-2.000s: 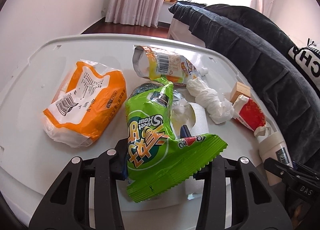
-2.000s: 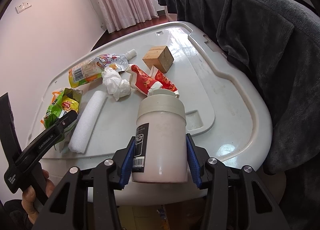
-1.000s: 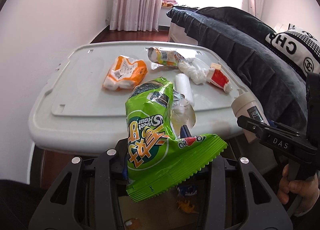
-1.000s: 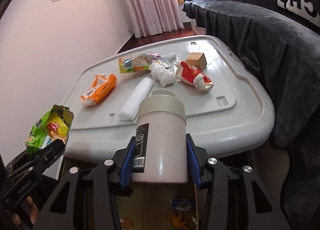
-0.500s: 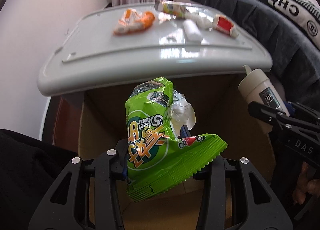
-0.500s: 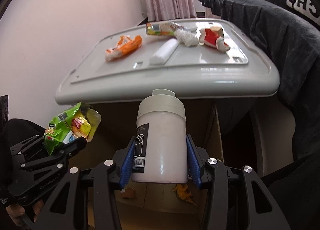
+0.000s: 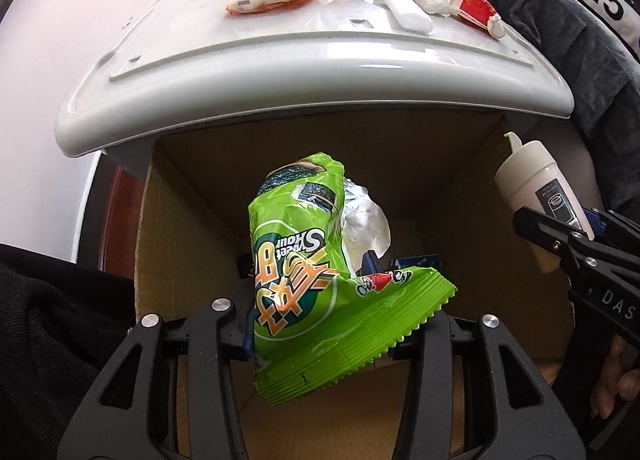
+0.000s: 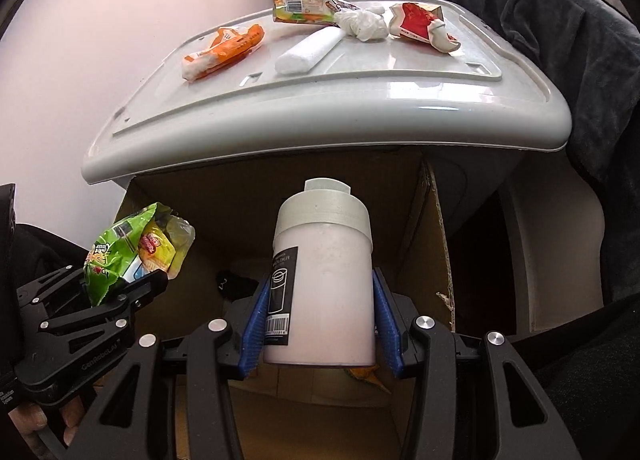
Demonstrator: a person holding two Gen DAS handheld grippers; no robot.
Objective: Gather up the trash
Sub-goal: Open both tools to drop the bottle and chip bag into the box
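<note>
My left gripper (image 7: 320,324) is shut on a green snack bag (image 7: 304,268) and holds it over an open cardboard box (image 7: 192,219) below the table edge. My right gripper (image 8: 320,328) is shut on a white plastic bottle (image 8: 324,284) over the same box (image 8: 420,244). The bottle also shows at the right of the left wrist view (image 7: 536,191), and the green bag at the left of the right wrist view (image 8: 120,252). On the white table (image 8: 320,99) lie an orange packet (image 8: 224,47), a white foam roll (image 8: 308,51), crumpled tissue (image 8: 364,25), a red wrapper (image 8: 420,25) and a pouch (image 8: 304,7).
A dark blanket (image 8: 560,19) hangs over the sofa to the right of the table. Small scraps lie at the bottom of the box (image 8: 364,376). A pale wall (image 8: 120,19) stands at the left.
Both grippers have moved back from the table top and down, each with its item, and now hang over the cardboard box under the table's front edge.
</note>
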